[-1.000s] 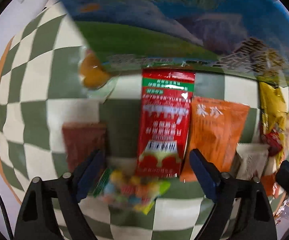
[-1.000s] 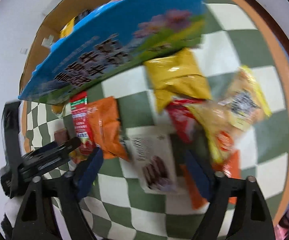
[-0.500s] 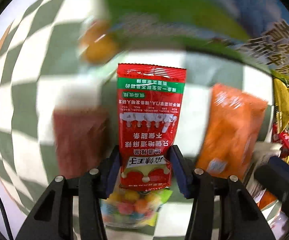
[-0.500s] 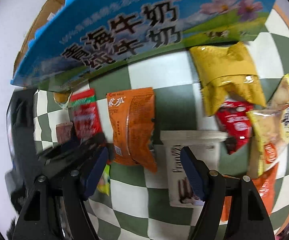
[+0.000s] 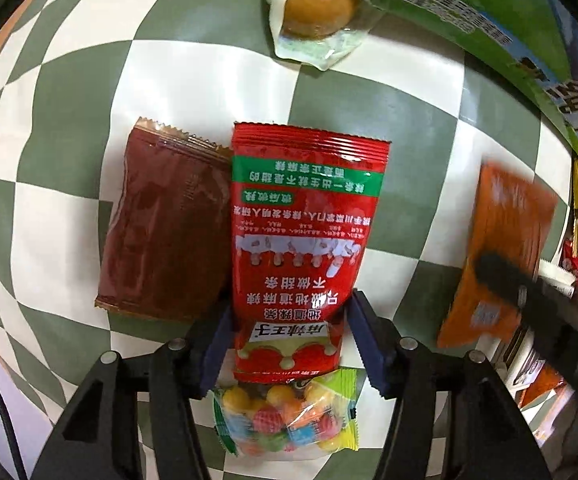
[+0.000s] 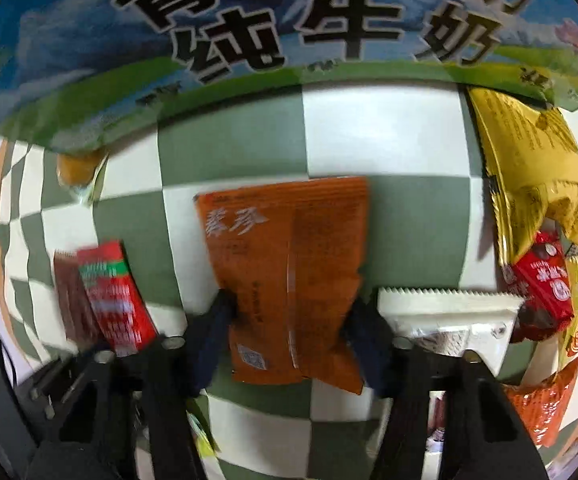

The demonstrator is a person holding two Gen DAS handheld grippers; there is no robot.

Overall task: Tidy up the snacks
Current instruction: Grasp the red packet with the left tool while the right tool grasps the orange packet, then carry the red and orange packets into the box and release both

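From the left wrist view, the left tongs [image 5: 289, 344] are clamped on the lower end of a glossy red foil snack packet with a green band [image 5: 305, 240], their blue pads pinching its sides. The packet lies flat on the green-and-white checked bench [image 5: 89, 88], its edge touching a dark brown foil sachet [image 5: 165, 228] on the left. A clear bag of coloured candy balls [image 5: 289, 416] sits under the tongs, and a wrapped brown egg-shaped snack [image 5: 317, 4] lies farther off by the printed milk carton [image 5: 469, 12]. The red packet looks light, soft and slippery; holding it near the sealed end seems wise.

From the right wrist view, the right tongs [image 6: 289, 332] are closed on an orange crinkled snack pouch [image 6: 289, 276], which buckles slightly between the pads. A white sachet with a serrated edge [image 6: 449, 312] lies just beside it, and a yellow crisp bag [image 6: 529, 168] to the right. The pouch looks light and crushable, so a gentle squeeze would suit it.
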